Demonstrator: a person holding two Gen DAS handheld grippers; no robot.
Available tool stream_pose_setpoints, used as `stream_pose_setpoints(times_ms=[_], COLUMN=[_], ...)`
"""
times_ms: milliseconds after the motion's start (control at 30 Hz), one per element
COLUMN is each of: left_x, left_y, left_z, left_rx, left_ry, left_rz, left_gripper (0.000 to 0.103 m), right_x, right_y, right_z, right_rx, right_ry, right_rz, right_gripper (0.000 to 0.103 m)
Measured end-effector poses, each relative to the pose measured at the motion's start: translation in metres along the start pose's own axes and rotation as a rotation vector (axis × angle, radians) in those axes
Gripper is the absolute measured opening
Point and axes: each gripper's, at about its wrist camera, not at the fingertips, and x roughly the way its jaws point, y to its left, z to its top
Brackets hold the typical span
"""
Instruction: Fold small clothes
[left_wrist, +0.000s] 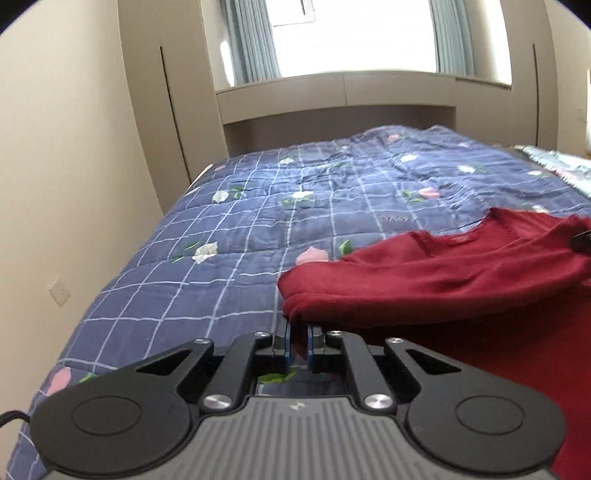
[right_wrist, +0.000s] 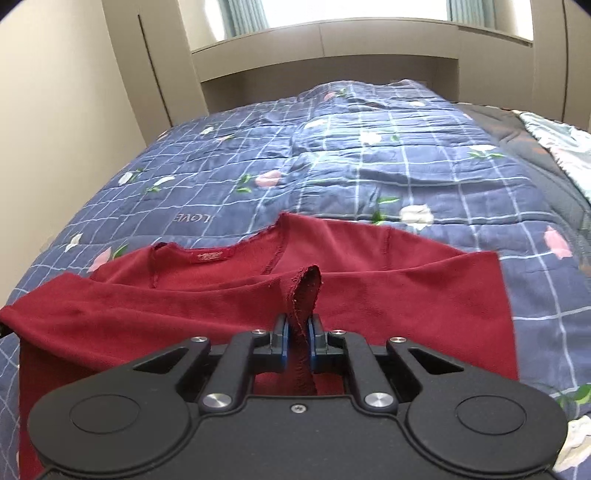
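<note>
A dark red knit top lies on a blue checked quilt, its neckline with a small label toward the headboard. My right gripper is shut on a raised fold of the top's hem, which stands up between the blue pads. In the left wrist view the same red top spreads to the right, lifted off the quilt. My left gripper is shut on its rolled left edge. The tip of the right gripper shows at the far right edge of that view.
The bed fills both views, with a beige wall and a wall socket on the left. A beige headboard recess and a bright window lie beyond. A pale patterned cloth lies at the bed's right side.
</note>
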Motion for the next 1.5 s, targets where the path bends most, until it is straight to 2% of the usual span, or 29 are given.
stream_pose_setpoints(times_ms=[133,300,400,533,567,633,667,733,833,967,1067,1133,1167,1200,1233,1267,1400,1500], left_x=[0.008,0.010,0.012,0.010,0.007,0.003,0.000,-0.002,0.008,0.051,0.087,0.104,0.110,0.114,0.115,0.113,0.085,0.080], left_y=[-0.010,-0.020,-0.016,0.006,0.013,0.025,0.032,0.044,0.055,0.061,0.063,0.062,0.061,0.060,0.057,0.053,0.033,0.021], left_z=[-0.011,-0.033,-0.037,-0.032,-0.031,-0.028,-0.026,-0.019,-0.006,0.012,0.016,0.019,0.021,0.024,0.026,0.030,0.045,0.049], left_rx=[0.098,0.172,0.141,0.012,-0.025,-0.068,-0.088,-0.135,-0.211,-0.369,-0.485,-0.531,-0.546,-0.551,-0.544,-0.524,-0.375,-0.296], left_ry=[0.064,0.142,0.168,0.205,0.212,0.218,0.211,0.189,0.170,0.203,0.246,0.273,0.276,0.279,0.279,0.262,0.088,0.031], left_rz=[0.024,-0.007,-0.043,-0.115,-0.126,-0.127,-0.120,-0.096,-0.099,-0.159,-0.202,-0.230,-0.245,-0.250,-0.240,-0.223,-0.161,-0.123], left_gripper=[0.007,0.007,0.008,0.015,0.018,0.040,0.047,0.063,0.076,0.081,0.075,0.047,0.037,0.013,0.007,0.006,0.005,0.004], right_x=[0.005,0.010,0.010,0.008,0.007,0.005,0.005,0.004,0.003,0.003,0.002,0.002,0.002,0.002,0.000,-0.002,-0.012,-0.004], right_y=[-0.004,-0.008,-0.010,-0.013,-0.014,-0.015,-0.016,-0.017,-0.018,-0.018,-0.017,-0.018,-0.018,-0.019,-0.018,-0.017,-0.007,-0.008], right_z=[-0.005,-0.015,-0.016,-0.015,-0.016,-0.017,-0.018,-0.020,-0.023,-0.023,-0.023,-0.024,-0.024,-0.024,-0.024,-0.024,-0.021,-0.020], right_rx=[0.001,0.030,0.044,0.060,0.063,0.069,0.073,0.078,0.090,0.101,0.090,0.081,0.077,0.072,0.063,0.051,-0.029,-0.033], right_ry=[0.029,0.056,0.059,0.065,0.065,0.063,0.062,0.059,0.054,0.047,0.043,0.040,0.038,0.035,0.027,0.010,-0.064,-0.043], right_rz=[0.004,0.013,0.023,0.043,0.048,0.058,0.067,0.078,0.089,0.089,0.084,0.079,0.076,0.073,0.072,0.073,0.035,0.004], right_gripper=[0.009,0.010,0.012,0.019,0.021,0.027,0.032,0.036,0.039,0.039,0.035,0.029,0.019,0.013,0.011,0.009,0.009,0.009])
